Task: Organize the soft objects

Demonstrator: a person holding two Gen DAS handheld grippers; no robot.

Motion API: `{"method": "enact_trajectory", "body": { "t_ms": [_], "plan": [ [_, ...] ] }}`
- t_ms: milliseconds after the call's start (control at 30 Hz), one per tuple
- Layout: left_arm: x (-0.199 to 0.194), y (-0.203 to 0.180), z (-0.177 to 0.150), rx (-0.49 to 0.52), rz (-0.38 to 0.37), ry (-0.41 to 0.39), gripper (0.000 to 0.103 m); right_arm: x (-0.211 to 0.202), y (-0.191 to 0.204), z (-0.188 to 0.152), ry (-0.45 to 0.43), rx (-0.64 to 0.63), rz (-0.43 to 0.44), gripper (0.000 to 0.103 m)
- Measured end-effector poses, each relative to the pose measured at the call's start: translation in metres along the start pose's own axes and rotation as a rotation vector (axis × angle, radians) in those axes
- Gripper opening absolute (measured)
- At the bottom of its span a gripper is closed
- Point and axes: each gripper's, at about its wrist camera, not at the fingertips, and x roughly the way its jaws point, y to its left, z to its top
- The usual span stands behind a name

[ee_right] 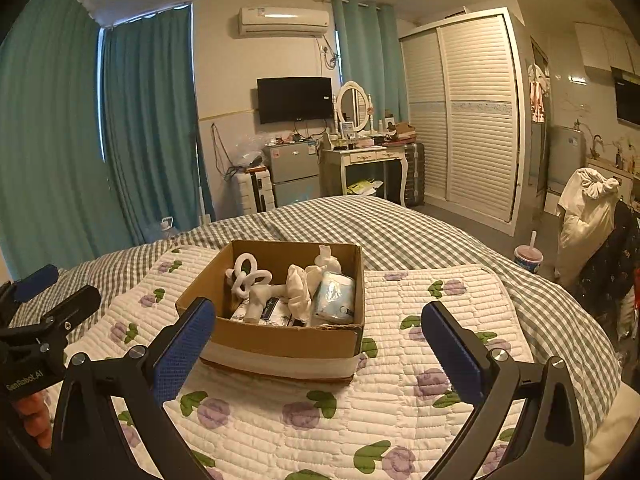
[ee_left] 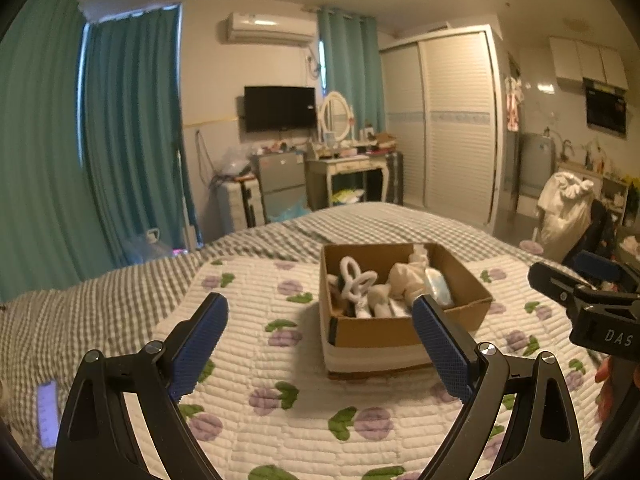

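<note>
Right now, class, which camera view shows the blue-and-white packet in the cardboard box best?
The right wrist view: the packet faces the camera, unobstructed inside the box. In the left wrist view it sits edge-on, partly behind a blue finger pad.

Beyond my bed I see teal curtains [ee_right: 148, 120], a black wall television [ee_right: 295, 99], and a white louvred wardrobe [ee_right: 476, 116].
</note>
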Motion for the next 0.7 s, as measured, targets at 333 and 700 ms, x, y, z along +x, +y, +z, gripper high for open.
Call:
{"method": "enact_trajectory", "body": {
  "t_ms": [333, 700],
  "plan": [
    [0.0068, 0.0028, -0.0001, -0.017, -0.019, 0.025, 0.095, -0.0027, 0.0029, 0.0011, 0.004, -0.003, 0.008, 0.103],
    [0.0062, 0.0017, 0.0006, -0.013, -0.016, 0.011, 0.095, -0.0012, 0.0088, 0.0014, 0.009, -0.009, 0.022, 0.103]
  ]
}}
